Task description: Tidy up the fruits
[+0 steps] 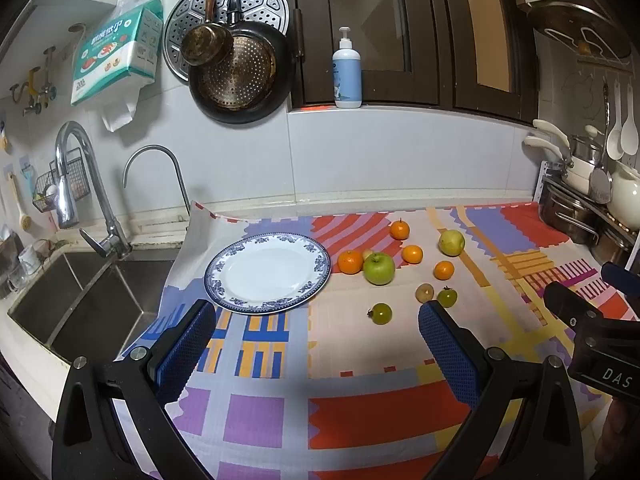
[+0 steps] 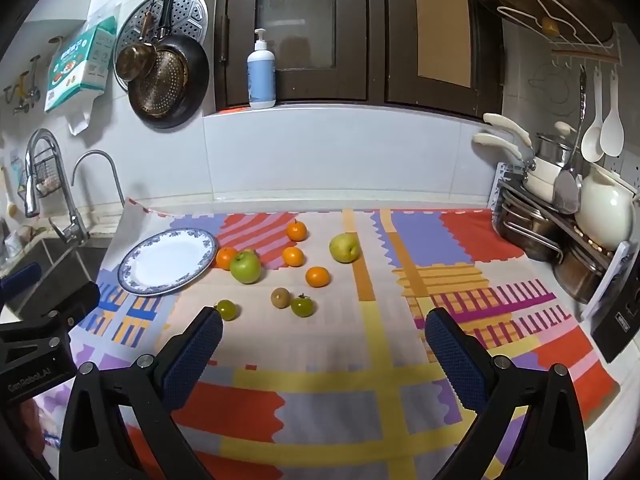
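- Plate point(image 1: 267, 274) sits on the patterned mat point(image 1: 360, 400) over the tabletop, at the left of the mat beside the sink point(image 1: 80, 300). Nothing lies on it.
- Fruit all loose on the mat, right of the plate: green apple point(image 1: 379, 268) touching or nearly touching an orange point(image 1: 350, 261) just beside the plate rim; three more oranges point(image 1: 412, 254) farther right and back; yellow-green pear point(image 1: 451, 242) farthest right.
- Nearer row: two small green tomato-like fruits point(image 1: 381, 313) and one small brownish fruit point(image 1: 424, 293); kind uncertain at this resolution. A small pale fruit may sit behind the apple, mostly hidden.
- Left gripper point(image 1: 316, 320): jaws spread wide, empty, held above the near mat, facing plate and fruit.
- Right gripper point(image 2: 324, 330): jaws likewise wide apart, empty, near edge of the mat, well short of the fruit.
- Judgement: task at its start. No fruit collected; if the plate is the target, every piece is left to move.
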Motion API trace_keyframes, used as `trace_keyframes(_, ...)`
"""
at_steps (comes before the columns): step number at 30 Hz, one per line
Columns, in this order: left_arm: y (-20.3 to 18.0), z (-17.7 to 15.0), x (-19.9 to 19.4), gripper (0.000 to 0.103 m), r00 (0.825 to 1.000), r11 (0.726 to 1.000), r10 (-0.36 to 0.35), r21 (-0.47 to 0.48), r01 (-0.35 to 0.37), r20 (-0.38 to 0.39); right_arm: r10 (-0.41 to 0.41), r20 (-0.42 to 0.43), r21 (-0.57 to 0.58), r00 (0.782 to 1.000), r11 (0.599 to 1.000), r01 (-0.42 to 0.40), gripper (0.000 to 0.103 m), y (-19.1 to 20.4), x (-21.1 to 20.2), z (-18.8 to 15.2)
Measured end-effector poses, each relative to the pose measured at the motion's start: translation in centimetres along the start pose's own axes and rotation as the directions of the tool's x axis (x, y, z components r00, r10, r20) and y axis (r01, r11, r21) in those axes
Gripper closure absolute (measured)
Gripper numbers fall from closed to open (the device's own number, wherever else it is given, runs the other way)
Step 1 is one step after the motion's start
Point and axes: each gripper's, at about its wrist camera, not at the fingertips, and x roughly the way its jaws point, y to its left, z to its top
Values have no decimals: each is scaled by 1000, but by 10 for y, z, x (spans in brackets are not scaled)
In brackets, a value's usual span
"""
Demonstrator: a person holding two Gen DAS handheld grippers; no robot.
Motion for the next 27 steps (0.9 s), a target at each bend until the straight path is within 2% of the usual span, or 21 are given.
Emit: trace_keyframes(27,-3,1,1,0,1000,1000,-2,2,2,3,-2,6,-1,1000,1000,2,1,-2,3,1)
